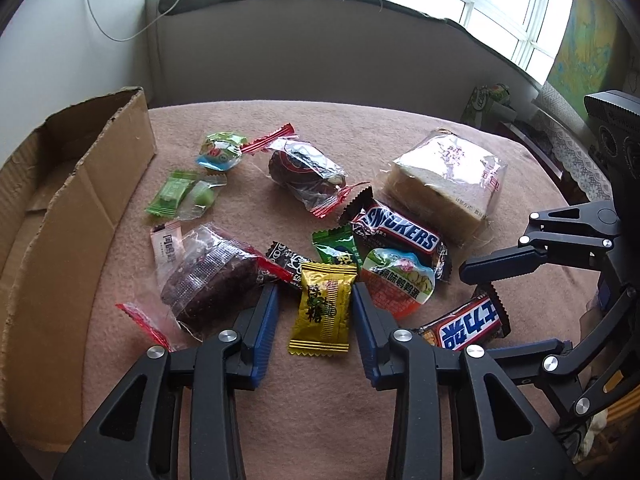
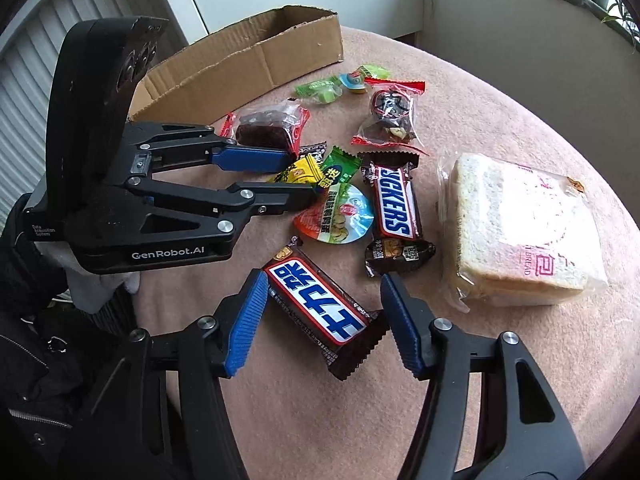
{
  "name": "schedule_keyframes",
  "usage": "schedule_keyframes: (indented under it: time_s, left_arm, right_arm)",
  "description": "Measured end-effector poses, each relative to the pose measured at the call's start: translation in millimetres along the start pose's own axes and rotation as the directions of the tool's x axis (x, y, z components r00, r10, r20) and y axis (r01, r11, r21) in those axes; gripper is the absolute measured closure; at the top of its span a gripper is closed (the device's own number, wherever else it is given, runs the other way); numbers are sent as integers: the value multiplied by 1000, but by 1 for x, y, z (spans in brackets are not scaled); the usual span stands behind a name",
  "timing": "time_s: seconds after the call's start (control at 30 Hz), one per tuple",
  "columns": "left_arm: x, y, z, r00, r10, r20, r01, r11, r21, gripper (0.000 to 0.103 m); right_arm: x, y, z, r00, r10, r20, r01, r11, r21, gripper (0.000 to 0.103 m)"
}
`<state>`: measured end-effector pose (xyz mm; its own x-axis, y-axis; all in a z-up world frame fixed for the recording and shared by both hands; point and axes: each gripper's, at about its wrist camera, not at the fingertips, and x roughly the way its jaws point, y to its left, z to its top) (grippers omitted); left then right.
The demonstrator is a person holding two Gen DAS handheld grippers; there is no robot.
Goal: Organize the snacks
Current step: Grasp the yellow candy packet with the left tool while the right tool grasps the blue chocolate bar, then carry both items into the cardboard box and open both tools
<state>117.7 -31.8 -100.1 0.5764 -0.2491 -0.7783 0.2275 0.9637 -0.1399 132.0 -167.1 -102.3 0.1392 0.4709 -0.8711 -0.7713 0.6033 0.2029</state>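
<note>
Behind the left claw [image 2: 298, 178], the yellow candy [image 2: 298, 172] is half hidden.

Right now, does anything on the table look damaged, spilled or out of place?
Nothing is spilled. The snacks lie loose and overlapping on the pink cloth, none in the cardboard box, whose edges are torn. The wrapper of the sliced bread is crumpled.

Glossy foil candy [image 1: 323, 309], matt fuzzy cloth [image 1: 320, 408]
</note>
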Motion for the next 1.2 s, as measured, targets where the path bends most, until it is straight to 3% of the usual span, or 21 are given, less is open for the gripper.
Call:
schedule_keyframes:
  time_s: [0.1, 0.3, 0.5, 0.87, 1.03, 1.2]
  left_arm:
    - [-1, -5, -2, 1000, 4, -3, -4, 1000, 21, 79]
    - [-2, -2, -3, 1000, 1, -2, -1, 1000, 12, 79]
    - [-12, 2, -14, 1000, -3, 7, 3, 1000, -15, 80]
    - [-47, 18, -34, 997, -53, 60, 59, 992, -109, 80]
    - [-76, 29, -35, 990, -62, 130, 79, 988, -133, 80]
    - [-106, 45, -28, 979, -16, 204, 49, 986, -160, 80]
  right_arm:
    - [3, 7, -2, 1000, 8, -22, -9, 1000, -21, 45]
    - [9, 7, -4, 999, -8, -31, 9, 1000, 8, 64]
    - [0, 5, -16, 1000, -14, 1, 14, 994, 107, 72]
    - [-40, 19, -38, 988, -54, 146, 13, 963, 268, 73]
    - [-55, 31, -18, 978, -85, 190, 32, 964, 263, 73]
    - [-65, 47, 14, 967, -92, 236, 37, 973, 226, 73]
